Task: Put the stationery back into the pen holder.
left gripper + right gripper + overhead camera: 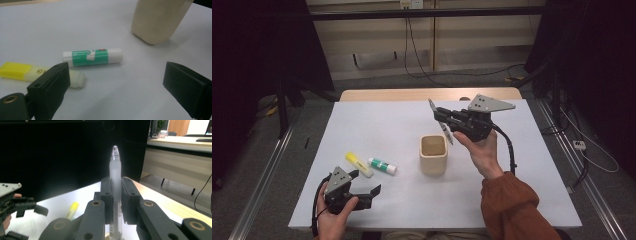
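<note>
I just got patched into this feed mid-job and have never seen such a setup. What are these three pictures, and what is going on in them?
There is no robot here: a person holds a hand-operated claw in each hand at a white table.

The high view looks down from above the person. The other two pictures come from cameras riding on each claw, looking along its black jaws.

On the table lie a yellow highlighter and a green-and-white glue stick, side by side, with a beige square cup to their right.

The left claw rests low with its jaws open, facing the glue stick. The right claw is raised near the cup and is shut on a frosted clear pen.
</note>
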{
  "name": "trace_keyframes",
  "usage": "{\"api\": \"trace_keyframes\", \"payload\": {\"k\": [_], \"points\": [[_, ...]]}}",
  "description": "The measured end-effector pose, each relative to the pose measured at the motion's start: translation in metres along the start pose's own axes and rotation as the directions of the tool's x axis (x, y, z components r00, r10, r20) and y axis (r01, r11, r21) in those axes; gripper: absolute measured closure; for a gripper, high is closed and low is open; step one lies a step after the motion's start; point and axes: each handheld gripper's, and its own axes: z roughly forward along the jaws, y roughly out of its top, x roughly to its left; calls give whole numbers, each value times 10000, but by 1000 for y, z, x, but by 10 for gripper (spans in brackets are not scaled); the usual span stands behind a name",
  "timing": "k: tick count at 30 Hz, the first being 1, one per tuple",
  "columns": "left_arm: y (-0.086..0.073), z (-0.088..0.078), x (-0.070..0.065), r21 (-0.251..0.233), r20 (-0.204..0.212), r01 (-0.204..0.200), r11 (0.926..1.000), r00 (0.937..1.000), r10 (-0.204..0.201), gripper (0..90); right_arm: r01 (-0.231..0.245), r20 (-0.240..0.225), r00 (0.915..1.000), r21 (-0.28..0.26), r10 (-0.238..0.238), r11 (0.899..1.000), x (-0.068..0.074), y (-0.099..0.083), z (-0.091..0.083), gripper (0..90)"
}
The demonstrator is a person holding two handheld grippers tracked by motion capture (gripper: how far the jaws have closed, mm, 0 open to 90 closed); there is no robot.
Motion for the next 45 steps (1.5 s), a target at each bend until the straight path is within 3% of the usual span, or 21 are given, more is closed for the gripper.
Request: {"api": "trace_keyframes", "payload": {"k": [16, 25, 45], "points": [[0, 0, 0, -36, 18, 96, 9999, 10000, -96, 73, -165, -452, 9988, 29, 166, 9999, 5, -14, 25, 812], [0, 0, -1, -21, 13, 13, 10000, 10000, -13, 73, -704, -323, 9969, 242, 711, 9972, 1, -35, 33, 811], [0, -1, -1, -37, 11, 28, 10000, 10000, -27, 73, -506, -135, 9985, 1141, 525, 9922, -1, -62, 33, 798]]}}
